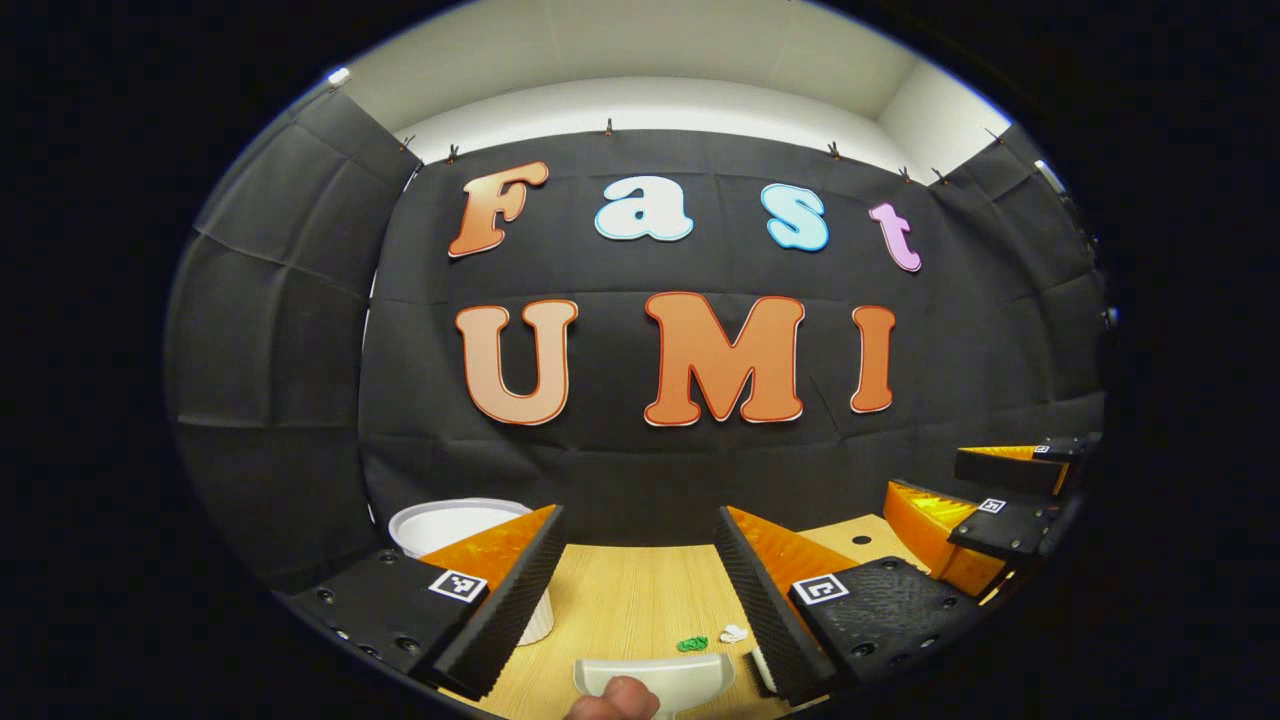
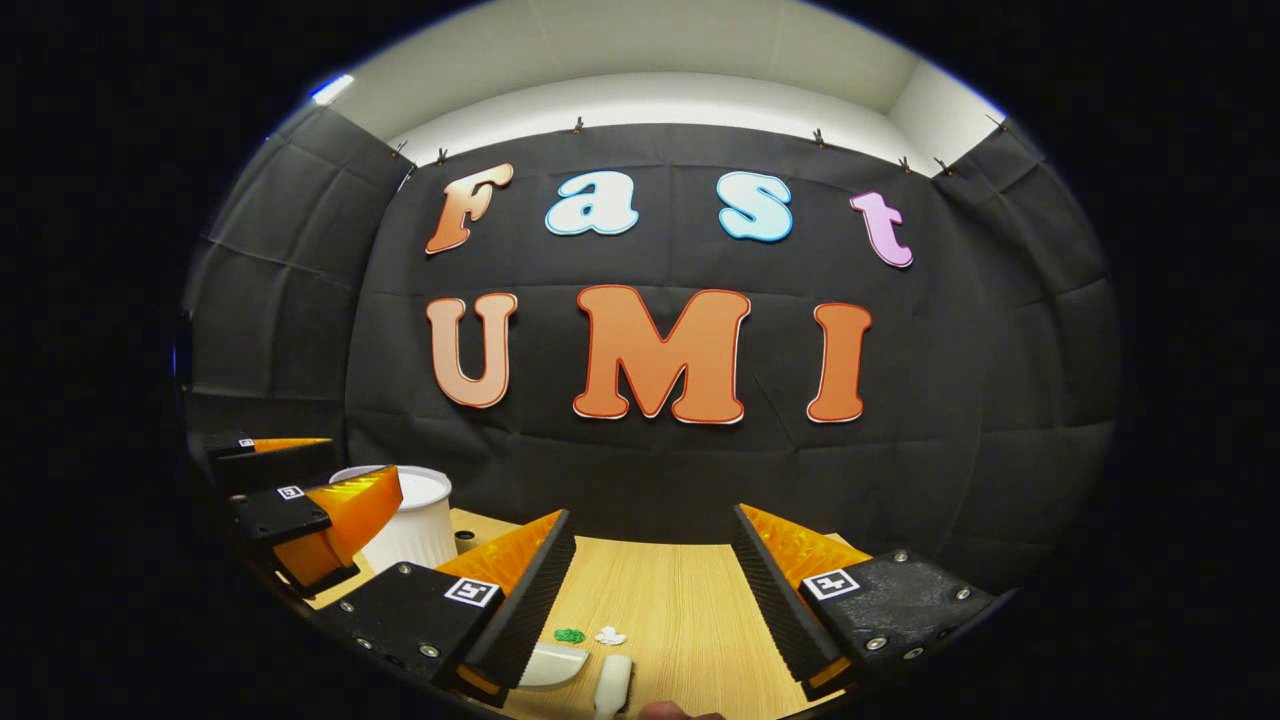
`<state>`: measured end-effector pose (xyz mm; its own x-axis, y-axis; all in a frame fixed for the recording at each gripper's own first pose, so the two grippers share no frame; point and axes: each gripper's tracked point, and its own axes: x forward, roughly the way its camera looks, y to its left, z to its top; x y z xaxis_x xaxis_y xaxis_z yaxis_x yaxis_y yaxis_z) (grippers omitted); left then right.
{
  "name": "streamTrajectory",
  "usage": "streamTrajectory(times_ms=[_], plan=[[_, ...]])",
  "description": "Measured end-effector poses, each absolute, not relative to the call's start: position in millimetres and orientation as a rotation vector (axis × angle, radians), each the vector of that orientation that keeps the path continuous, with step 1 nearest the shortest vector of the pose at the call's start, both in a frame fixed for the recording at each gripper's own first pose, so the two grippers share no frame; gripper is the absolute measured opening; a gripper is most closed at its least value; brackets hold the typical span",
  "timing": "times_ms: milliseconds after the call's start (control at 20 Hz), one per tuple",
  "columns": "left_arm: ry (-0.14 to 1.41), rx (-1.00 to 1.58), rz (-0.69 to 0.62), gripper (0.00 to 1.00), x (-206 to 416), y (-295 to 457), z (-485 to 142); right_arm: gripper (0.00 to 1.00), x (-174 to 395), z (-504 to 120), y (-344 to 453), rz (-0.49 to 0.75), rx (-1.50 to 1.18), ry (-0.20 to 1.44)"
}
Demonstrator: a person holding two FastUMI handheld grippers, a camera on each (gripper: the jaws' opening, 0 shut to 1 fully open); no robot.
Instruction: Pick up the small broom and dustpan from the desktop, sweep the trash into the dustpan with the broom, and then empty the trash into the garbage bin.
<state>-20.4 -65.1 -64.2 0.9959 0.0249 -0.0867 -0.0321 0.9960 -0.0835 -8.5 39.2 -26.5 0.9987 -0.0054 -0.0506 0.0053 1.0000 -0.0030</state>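
Low in the left gripper view, a white dustpan (image 1: 660, 675) lies on the wooden desktop (image 1: 630, 600), with a fingertip (image 1: 620, 700) in front of it. Green trash (image 1: 692, 644) and white trash (image 1: 733, 633) lie just beyond it. My left gripper (image 1: 640, 520) hovers open above them, holding nothing. In the right gripper view the dustpan (image 2: 555, 665) and the small white broom (image 2: 613, 685) lie side by side, behind the green trash (image 2: 570, 635) and white trash (image 2: 610, 635). My right gripper (image 2: 655, 520) is open and holds nothing. A white garbage bin (image 1: 450, 525) stands at the back left.
The right gripper (image 1: 925, 478) shows at the far right of the left gripper view. The left gripper (image 2: 365, 460) hangs open in front of the bin (image 2: 415, 530) in the right gripper view. Black cloth walls close the desk's back and sides. A small hole (image 1: 862, 540) marks the desktop.
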Motion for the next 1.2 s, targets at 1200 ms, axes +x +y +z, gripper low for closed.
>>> streamTrajectory(times_ms=[1200], plan=[[0.162, -0.107, 0.037, 0.95, -6, -64, -93, 0.94, 1, -53, 33, -0.033, 0.013, 0.115]])
